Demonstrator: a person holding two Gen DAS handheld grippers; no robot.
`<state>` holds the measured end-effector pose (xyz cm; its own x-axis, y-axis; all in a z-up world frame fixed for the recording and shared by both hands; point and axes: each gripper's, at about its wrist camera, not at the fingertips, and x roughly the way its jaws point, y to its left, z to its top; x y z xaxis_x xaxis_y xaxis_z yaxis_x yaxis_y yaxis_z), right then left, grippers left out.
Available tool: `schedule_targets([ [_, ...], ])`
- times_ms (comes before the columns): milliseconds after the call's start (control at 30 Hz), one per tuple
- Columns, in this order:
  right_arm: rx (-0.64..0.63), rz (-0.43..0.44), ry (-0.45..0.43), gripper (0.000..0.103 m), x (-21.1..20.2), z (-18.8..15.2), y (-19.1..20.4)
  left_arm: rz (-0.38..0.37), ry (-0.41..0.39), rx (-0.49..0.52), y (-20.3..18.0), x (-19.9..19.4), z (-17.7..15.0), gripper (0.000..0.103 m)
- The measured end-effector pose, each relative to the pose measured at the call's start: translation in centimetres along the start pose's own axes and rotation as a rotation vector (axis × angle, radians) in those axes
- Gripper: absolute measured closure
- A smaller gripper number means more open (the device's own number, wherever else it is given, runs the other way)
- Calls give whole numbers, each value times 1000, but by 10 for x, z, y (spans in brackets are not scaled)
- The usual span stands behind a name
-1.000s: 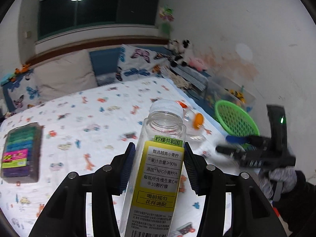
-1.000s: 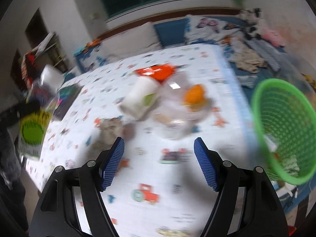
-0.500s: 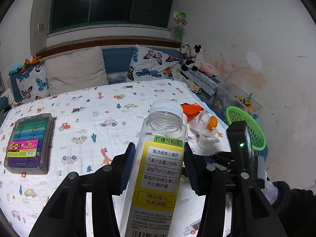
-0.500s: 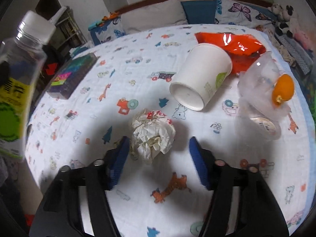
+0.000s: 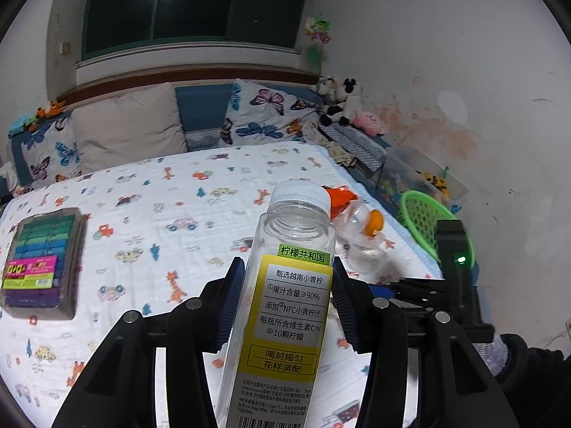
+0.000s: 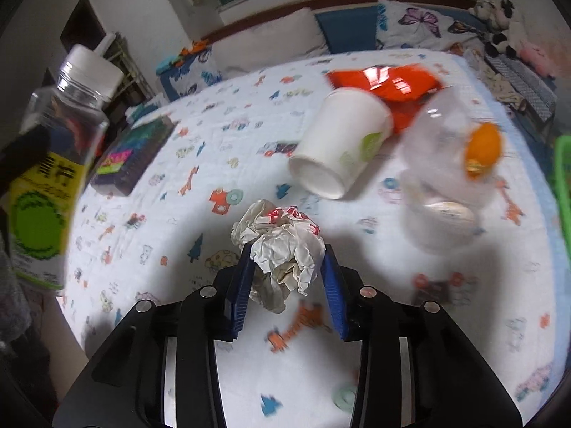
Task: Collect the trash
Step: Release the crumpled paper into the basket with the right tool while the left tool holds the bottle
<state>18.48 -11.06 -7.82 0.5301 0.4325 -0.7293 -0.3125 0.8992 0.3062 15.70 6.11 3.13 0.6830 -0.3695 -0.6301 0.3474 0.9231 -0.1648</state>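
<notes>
Right gripper (image 6: pixel 287 278) has just been closing, pads apparently pinching the crumpled paper wad (image 6: pixel 282 246); green basket (image 6: pixel 564 174) sits far right; left gripper (image 5: pixel 285 306) clamps the bottle (image 5: pixel 285 306).

1 bottle (image 5: pixel 285 306); 1 paper wad (image 6: pixel 282 246); 1 cup (image 6: pixel 339 142); 1 basket (image 5: pixel 424 221).

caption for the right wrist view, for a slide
Right gripper closing on a paper ball on the bed, beside a tipped cup.
</notes>
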Motion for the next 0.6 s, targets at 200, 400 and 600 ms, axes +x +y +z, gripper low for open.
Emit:
schedule_targets([
  [200, 46, -61, -111, 65, -66, -1, -38, -61, 7, 40, -32, 14, 12, 56],
  [400, 121, -216, -173, 65, -124, -3, -112, -124, 19, 97, -81, 38, 28, 56],
  [600, 222, -347, -161, 64, -151, -12, -195, -184, 44, 142, -135, 74, 49, 56],
])
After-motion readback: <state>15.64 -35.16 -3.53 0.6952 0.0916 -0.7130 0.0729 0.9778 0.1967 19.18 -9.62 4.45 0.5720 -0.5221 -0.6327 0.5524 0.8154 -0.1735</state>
